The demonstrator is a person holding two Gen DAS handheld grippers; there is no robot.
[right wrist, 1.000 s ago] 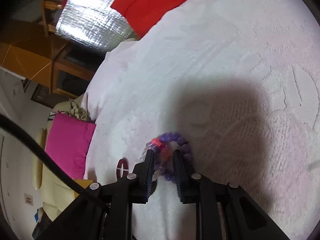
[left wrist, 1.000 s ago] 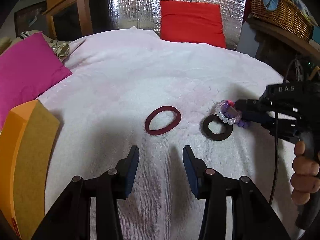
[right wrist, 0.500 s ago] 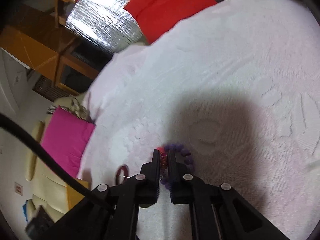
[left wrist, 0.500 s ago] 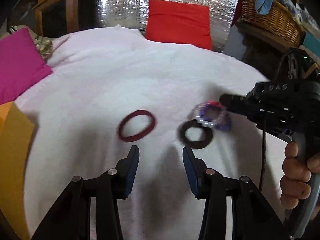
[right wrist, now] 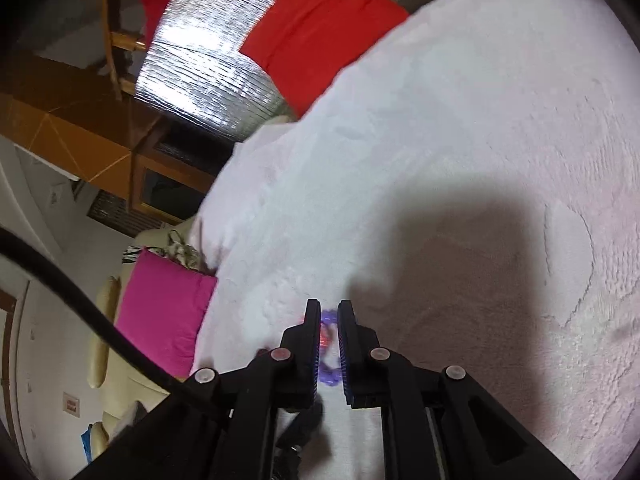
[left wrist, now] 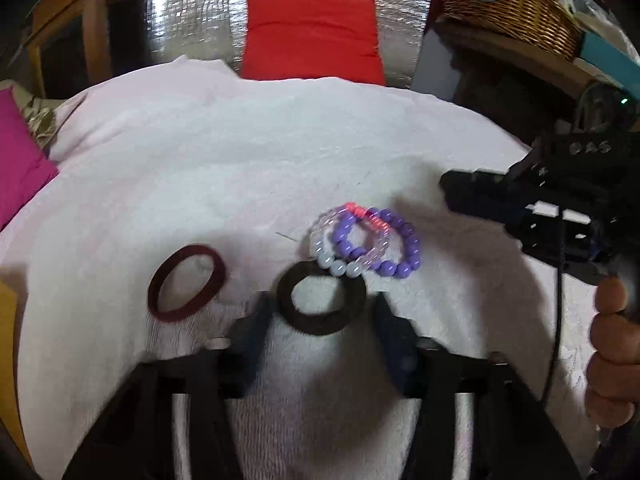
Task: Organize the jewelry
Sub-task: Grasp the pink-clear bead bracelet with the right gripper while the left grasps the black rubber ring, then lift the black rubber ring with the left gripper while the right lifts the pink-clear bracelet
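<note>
Beaded bracelets point(left wrist: 366, 240) freed (R jaws narrow)

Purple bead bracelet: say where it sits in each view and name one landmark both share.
Left wrist view: purple bead bracelet right of centre on the white cloth.
Right wrist view: low centre, seen through the narrow gap of the right hand-held gripper.
Shared landmark: red cushion.

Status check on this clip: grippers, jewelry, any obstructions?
Left gripper open, straddling dark brown bangle. Right gripper nearly shut, clear of beaded bracelets lying on the white cloth. Maroon bangle apart, left. Nothing blocking.
</note>
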